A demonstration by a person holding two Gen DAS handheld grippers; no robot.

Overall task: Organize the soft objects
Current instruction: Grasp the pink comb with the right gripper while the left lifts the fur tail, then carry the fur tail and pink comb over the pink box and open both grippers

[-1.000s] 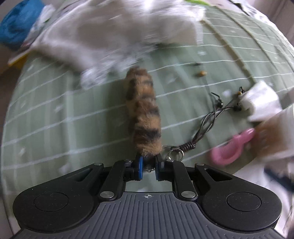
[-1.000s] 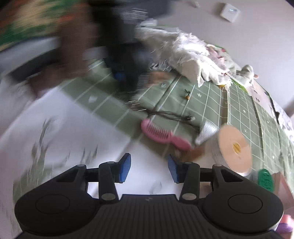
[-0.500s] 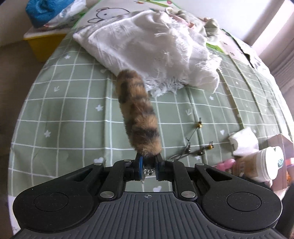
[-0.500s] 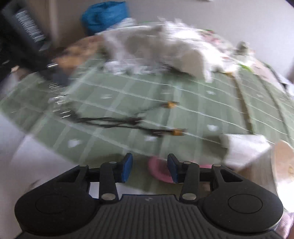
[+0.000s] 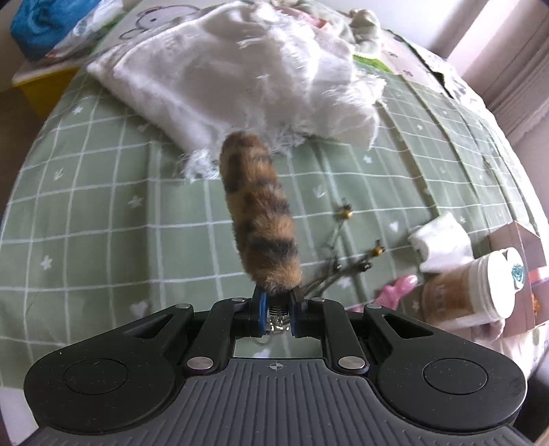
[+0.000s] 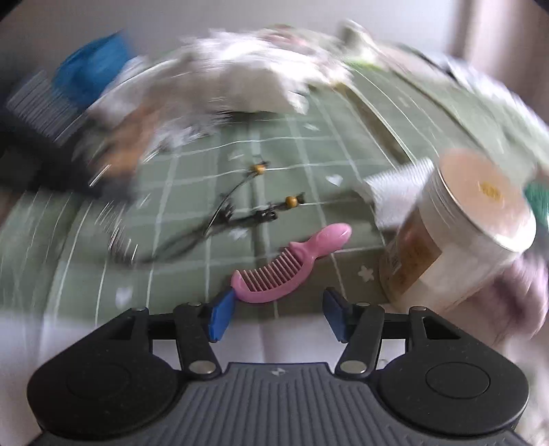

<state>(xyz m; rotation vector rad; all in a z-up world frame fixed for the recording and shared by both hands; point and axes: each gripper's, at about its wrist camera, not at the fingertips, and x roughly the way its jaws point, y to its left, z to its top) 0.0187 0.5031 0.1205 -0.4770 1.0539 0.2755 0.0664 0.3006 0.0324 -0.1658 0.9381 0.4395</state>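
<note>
Progress: early, by my reading. Only one soft thing is in hand; the rest lie loose on the green checked bedspread [image 5: 85,212].

Left wrist view, left to right: a blue bundle of cloth [image 5: 34,27] on a yellow box at the far left edge. A large white fringed woven cloth [image 5: 233,72] heaped at the far end of the bed, not folded. At centre, the left gripper [image 5: 277,307] has its jaws pinched narrow on the metal spring end of a brown-and-black striped furry tail toy [image 5: 257,212], which sticks out ahead of the fingers toward the white cloth. Right of that, thin dark cords with small amber beads [image 5: 346,212], a small folded white cloth [image 5: 442,243], and a white-lidded plastic jar lying on its side [image 5: 480,288].

Right wrist view, left to right, heavily blurred at the edges: the same cords, then a pink plastic comb [image 6: 291,267] just ahead of the right gripper [image 6: 274,312]. Its jaws have just been opening and stand wide, with nothing between the pads.

Left to do, I judge: tail toy placed, white cloths and the blue bundle sorted.

View differences: the comb shows whole only in the right view; the left view catches just its pink tip. The grip on the tail toy is sharp only in the left view; in the right it is a tawny smear.
</note>
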